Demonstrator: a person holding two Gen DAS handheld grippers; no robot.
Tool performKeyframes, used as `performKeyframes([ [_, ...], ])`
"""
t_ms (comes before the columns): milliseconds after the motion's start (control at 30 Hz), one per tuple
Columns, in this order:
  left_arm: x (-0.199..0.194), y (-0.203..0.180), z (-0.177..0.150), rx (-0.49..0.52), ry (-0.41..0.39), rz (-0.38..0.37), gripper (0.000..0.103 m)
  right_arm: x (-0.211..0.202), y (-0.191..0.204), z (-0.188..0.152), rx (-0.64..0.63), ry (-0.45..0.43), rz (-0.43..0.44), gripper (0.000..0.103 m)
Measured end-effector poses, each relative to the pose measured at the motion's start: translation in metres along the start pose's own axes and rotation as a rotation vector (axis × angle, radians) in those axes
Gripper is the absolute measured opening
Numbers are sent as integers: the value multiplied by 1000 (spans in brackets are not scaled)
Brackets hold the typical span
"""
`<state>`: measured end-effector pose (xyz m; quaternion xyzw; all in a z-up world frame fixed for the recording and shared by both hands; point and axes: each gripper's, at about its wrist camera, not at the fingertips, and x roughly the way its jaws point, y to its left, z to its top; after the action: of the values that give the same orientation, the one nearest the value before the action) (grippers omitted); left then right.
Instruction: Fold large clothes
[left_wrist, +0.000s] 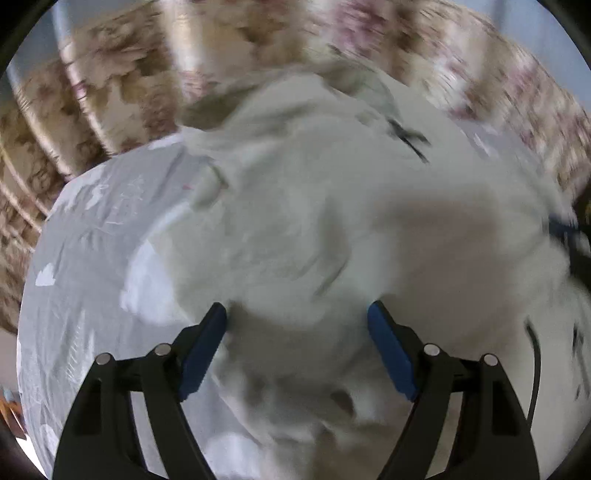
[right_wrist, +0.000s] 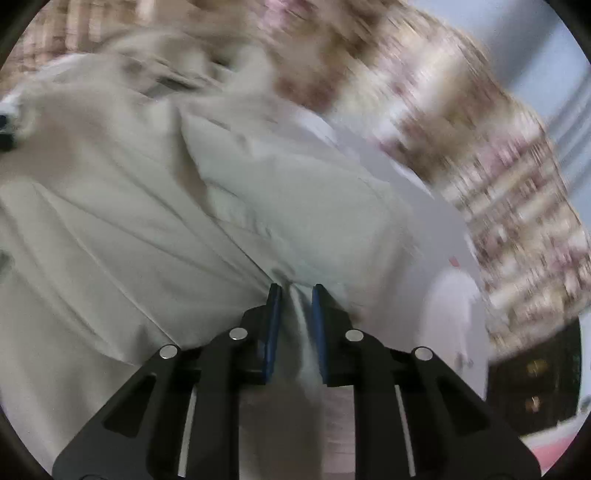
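A large pale cream garment (left_wrist: 332, 206) lies crumpled on a light grey printed bedsheet (left_wrist: 85, 236). My left gripper (left_wrist: 297, 314) is open, its blue pads (left_wrist: 203, 350) spread wide just above the garment's near part, holding nothing. In the right wrist view the same garment (right_wrist: 147, 206) stretches away in long creases. My right gripper (right_wrist: 295, 291) is shut on a bunched fold of the garment, which runs between its blue pads (right_wrist: 272, 332). Both views are motion-blurred.
A floral beige and pink curtain (left_wrist: 122, 74) hangs behind the bed. The sheet (right_wrist: 443, 236) shows at the garment's right. A dark wooden cabinet (right_wrist: 535, 384) stands at the lower right. A black cable (left_wrist: 535, 369) runs at the right.
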<state>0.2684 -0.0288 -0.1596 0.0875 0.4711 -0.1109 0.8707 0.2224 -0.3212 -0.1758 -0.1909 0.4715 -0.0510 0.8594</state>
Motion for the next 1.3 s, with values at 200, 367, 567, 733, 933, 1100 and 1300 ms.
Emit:
performKeyframes([
  [200, 0, 11, -10, -11, 1, -12, 81, -34, -48, 2, 244, -65, 324, 15],
  [367, -29, 35, 7, -87, -29, -64, 80, -71, -45, 34, 227, -186, 356, 48],
  [567, -3, 14, 32, -52, 4, -43, 89, -18, -33, 59, 202, -95, 311, 50],
  [733, 28, 1, 18, 34, 34, 30, 91, 15, -34, 30, 218, 2, 315, 49],
  [933, 7, 20, 21, -29, 24, -24, 90, -1, -43, 39, 221, -20, 363, 50],
  [1100, -12, 60, 49, -115, -45, 8, 90, -17, -39, 86, 98, -88, 309, 60],
  [1300, 14, 103, 87, -168, -45, 90, 90, 11, -18, 158, -24, -97, 312, 60],
])
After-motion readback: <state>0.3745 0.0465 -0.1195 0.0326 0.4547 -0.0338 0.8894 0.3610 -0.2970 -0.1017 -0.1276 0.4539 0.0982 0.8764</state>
